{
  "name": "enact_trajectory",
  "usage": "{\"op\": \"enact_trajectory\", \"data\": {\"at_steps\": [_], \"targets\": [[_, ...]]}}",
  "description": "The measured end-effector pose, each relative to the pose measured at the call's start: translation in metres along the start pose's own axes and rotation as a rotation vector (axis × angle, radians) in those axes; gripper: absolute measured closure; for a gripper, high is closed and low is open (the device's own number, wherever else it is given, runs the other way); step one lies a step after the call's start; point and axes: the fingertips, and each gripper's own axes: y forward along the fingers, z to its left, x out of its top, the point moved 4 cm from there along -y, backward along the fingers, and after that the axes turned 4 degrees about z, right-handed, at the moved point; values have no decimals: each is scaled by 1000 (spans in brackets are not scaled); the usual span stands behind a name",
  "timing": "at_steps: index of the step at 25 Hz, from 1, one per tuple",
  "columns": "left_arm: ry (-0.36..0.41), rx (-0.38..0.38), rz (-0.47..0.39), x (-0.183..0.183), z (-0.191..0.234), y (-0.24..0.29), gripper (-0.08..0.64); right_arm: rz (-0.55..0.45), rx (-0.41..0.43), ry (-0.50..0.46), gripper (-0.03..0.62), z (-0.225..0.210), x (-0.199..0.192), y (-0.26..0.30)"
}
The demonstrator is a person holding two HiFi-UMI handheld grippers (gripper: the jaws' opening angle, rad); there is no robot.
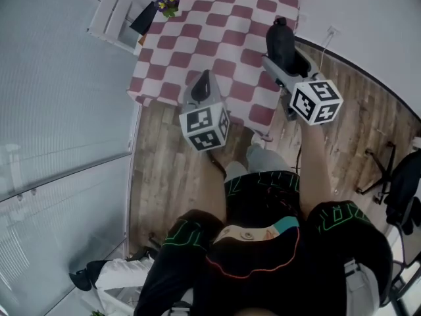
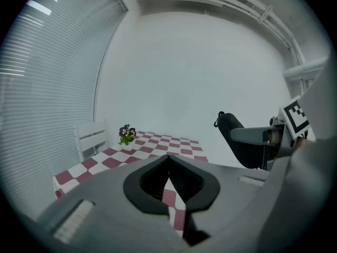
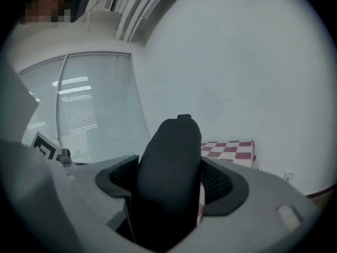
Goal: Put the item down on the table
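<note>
A black, rounded oblong item stands clamped between the jaws of my right gripper. In the head view that black item hangs above the near right part of the red-and-white checked table, held by the right gripper. From the left gripper view the same item shows at the right, above the table. My left gripper is over the table's near edge, its jaws meeting at the tips with nothing between them.
A small pot of purple and yellow flowers sits at the table's far left corner. A white slatted chair stands left of the table. Wooden floor lies below, a glass wall at left, a black chair at far right.
</note>
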Motion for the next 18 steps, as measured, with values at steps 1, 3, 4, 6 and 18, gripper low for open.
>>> {"op": "enact_trajectory", "data": {"at_steps": [1, 3, 4, 6, 18], "targets": [[-1, 3, -1, 1, -1, 0, 551, -1, 12, 6, 221, -1, 0, 5], [-8, 8, -4, 3, -1, 0, 551, 2, 31, 1, 221, -1, 0, 13], [-10, 15, -3, 3, 0, -2, 551, 8, 39, -6, 221, -1, 0, 16], [-17, 34, 3, 3, 6, -4, 551, 18, 50, -14, 221, 1, -2, 20], [-52, -11, 76, -11, 29, 39, 551, 144, 28, -88, 221, 8, -26, 71]]}}
